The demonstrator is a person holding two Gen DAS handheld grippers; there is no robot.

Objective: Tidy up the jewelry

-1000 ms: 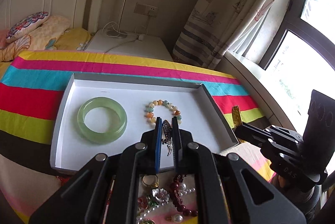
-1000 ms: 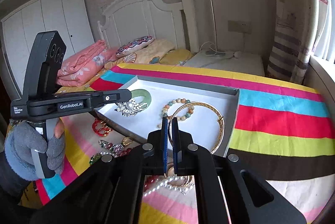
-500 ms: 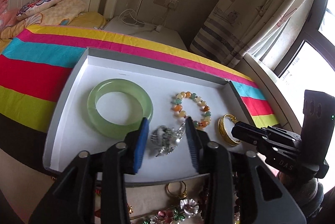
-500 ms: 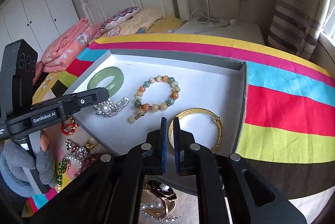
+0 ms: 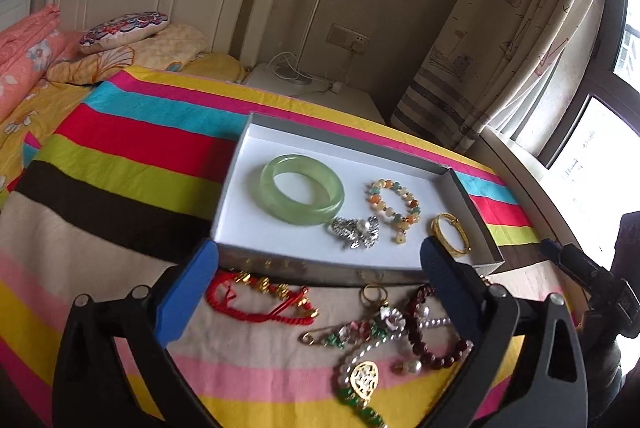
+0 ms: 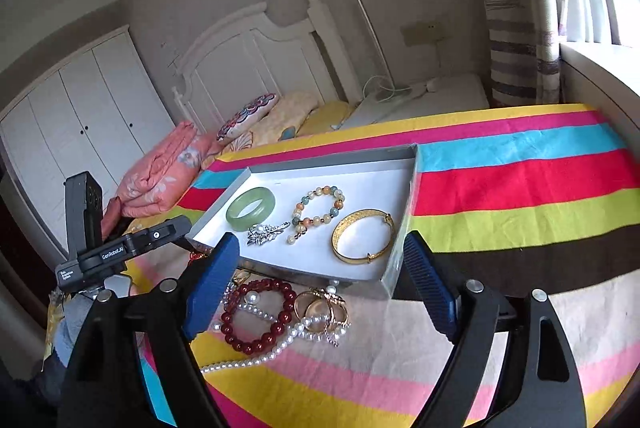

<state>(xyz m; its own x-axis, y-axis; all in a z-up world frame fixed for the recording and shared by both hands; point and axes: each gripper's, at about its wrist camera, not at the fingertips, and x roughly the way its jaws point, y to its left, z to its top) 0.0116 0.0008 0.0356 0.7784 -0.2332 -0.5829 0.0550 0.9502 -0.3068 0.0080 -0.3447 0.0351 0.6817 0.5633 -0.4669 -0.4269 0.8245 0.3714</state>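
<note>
Nearest to us, our left claw (image 5: 318, 288) and our right claw (image 6: 320, 282) are both opening, spread wide with nothing between the blue pads (image 5: 184, 298), each hanging over the loose heap on the striped cloth (image 6: 520, 187) that covers the worktop. In that heap we count one dark red bead bracelet (image 6: 256, 316), one pearl strand (image 6: 256, 360), a cluster of gold rings (image 6: 320, 308) whose number we cannot tell, one red cord bracelet (image 5: 260, 302) with gold charms, one flower brooch (image 5: 390, 318), one gold pendant (image 5: 364, 378) and some green stones at the lower edge of the left view. Just beyond the heap lies one shallow grey box (image 6: 400, 256) with a white floor, and inside it we count four pieces plus a brooch: one green jade bangle (image 5: 302, 189), one silver brooch (image 5: 354, 230) touching the bangle's near edge, one bracelet of mixed coloured beads (image 5: 394, 203) just beside it, and one gold bangle (image 6: 362, 236) near the box's right wall. The box's near wall stands between the loose heap and the sorted pieces. In the right view the left claw's black body shows at the left edge, held by a gloved hand (image 6: 76, 312). Farther off we see one bed with a white headboard (image 6: 256, 55), one patterned pillow (image 5: 122, 31), folded pink bedding, a wardrobe, a nightstand with a cable, and a curtain by the window.
</note>
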